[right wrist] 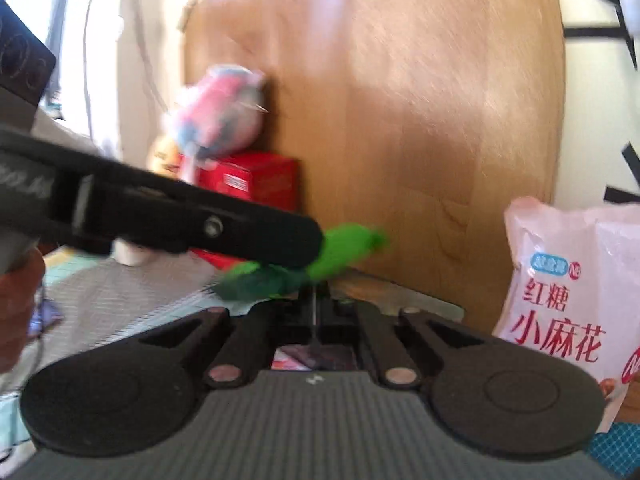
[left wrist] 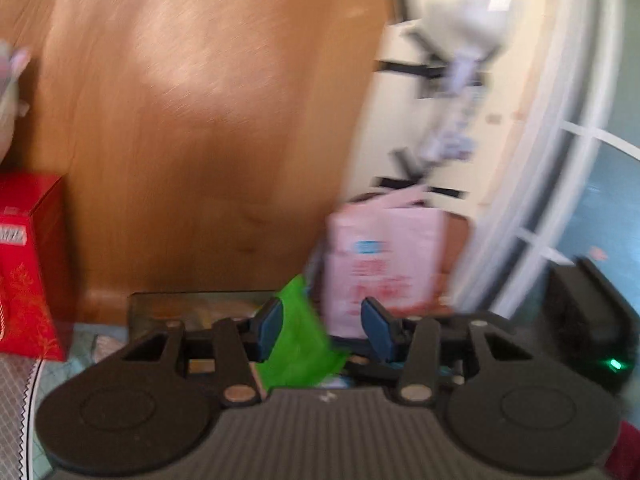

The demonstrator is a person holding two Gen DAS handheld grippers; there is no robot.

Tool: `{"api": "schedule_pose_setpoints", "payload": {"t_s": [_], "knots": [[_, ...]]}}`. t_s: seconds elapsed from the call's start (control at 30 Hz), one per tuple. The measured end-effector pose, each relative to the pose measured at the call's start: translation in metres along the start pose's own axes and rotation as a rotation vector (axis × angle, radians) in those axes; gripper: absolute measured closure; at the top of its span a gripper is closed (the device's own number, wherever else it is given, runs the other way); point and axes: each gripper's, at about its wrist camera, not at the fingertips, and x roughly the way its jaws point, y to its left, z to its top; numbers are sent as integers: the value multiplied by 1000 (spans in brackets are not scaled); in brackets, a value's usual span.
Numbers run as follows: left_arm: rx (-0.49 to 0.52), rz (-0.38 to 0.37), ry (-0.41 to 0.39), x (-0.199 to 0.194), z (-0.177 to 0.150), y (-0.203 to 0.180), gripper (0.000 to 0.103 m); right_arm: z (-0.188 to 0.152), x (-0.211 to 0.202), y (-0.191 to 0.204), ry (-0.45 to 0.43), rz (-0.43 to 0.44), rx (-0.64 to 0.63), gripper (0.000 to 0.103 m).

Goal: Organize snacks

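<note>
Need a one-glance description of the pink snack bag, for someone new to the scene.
Find the big wooden board standing at the back. The pink snack bag stands upright at its right edge. Unlike the red box far left, it is pale pink with large red Chinese lettering.

green packet (right wrist: 352, 252): 1, ahead of claw | pink bag (right wrist: 572, 292): 1, right | red box (right wrist: 256, 180): 1, left | plush toy (right wrist: 220, 112): 1

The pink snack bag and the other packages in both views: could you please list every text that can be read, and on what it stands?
"红糖" and "小麻花": red characters on the pink snack bag.
Blue oval label on the same bag: too blurred to read.
White label on the red box: too blurred to read.
Green packet: no text visible.
</note>
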Motion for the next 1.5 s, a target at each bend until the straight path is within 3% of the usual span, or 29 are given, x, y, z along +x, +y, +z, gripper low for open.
{"api": "schedule_pose_setpoints", "payload": {"t_s": [0.1, 0.23, 0.4, 0.5, 0.57, 0.63, 0.7, 0.77, 0.8, 0.87, 0.93, 1.03, 1.17, 1.37, 1.5], "knots": [[-65, 38, 71, 38, 0, 39, 60, -11, 29, -12, 31, -49, 14, 99], [-176, 97, 138, 65, -11, 76, 60, -19, 75, -28, 98, -209, 23, 99], [-177, -1, 128, 30, -44, 83, 55, -45, 38, -30, 65, -25, 135, 94], [-192, -44, 237, 26, -77, 83, 53, -73, 17, -21, 126, 90, 169, 89], [-206, -79, 304, 25, -96, 84, 51, -92, 1, -3, 152, 109, 138, 76], [-231, -110, 359, 17, -117, 83, 41, -106, -15, 15, 160, 149, 101, 71], [-246, -141, 381, 8, -133, 82, 37, -117, -25, 36, 165, 175, 19, 70], [-260, -145, 396, 5, -144, 78, 27, -121, -26, 53, 164, 160, -82, 55], [-265, -140, 399, 7, -147, 77, 24, -121, -22, 60, 169, 151, -116, 53], [-287, -144, 395, 14, -153, 77, 27, -122, -6, 65, 213, 136, -143, 55], [-328, -134, 406, 25, -157, 78, 41, -123, 5, 68, 224, 130, -159, 54], [-344, -92, 387, 23, -155, 76, 49, -122, 1, 72, 212, 91, -150, 61], [-329, -141, 348, 11, -135, 71, 50, -109, -16, 65, 136, 81, -116, 66], [-257, -102, 203, 12, -64, 62, 49, -59, -13, 51, 0, -16, -143, 67], [-246, -57, 151, 46, -21, 69, 48, -28, 16, 24, -72, -85, -121, 67]]}}
